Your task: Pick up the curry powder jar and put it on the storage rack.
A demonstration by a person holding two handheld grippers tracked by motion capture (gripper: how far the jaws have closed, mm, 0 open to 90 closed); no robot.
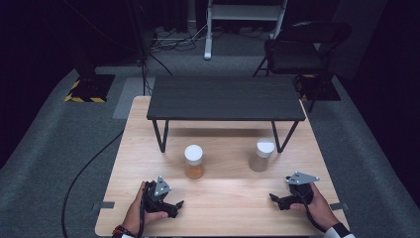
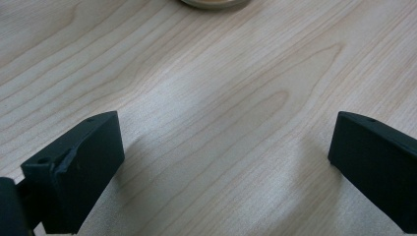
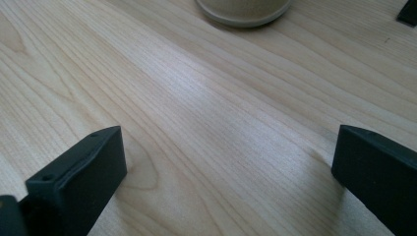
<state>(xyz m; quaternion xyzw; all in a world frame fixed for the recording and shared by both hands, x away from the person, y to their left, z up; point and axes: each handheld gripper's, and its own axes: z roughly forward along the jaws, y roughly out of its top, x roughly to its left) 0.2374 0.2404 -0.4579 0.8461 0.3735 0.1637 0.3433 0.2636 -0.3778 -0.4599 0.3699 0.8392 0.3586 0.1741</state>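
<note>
while both grippers' jaws gape empty, two jars (image 1: 193, 161) stand on the pale wooden table (image 1: 223, 198).

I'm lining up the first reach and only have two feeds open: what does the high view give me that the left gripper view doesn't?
High view alone: both jars standing whole, the orange-filled jar ahead of the left gripper and the grey-filled jar ahead of the right gripper, plus the low black shelf behind them and the hands. Left gripper view alone: its own jaws close up, spread wide with bare wood between them. Shared: the light wooden table and the orange-filled jar, seen from the left gripper as just a base edge at the top.
</note>
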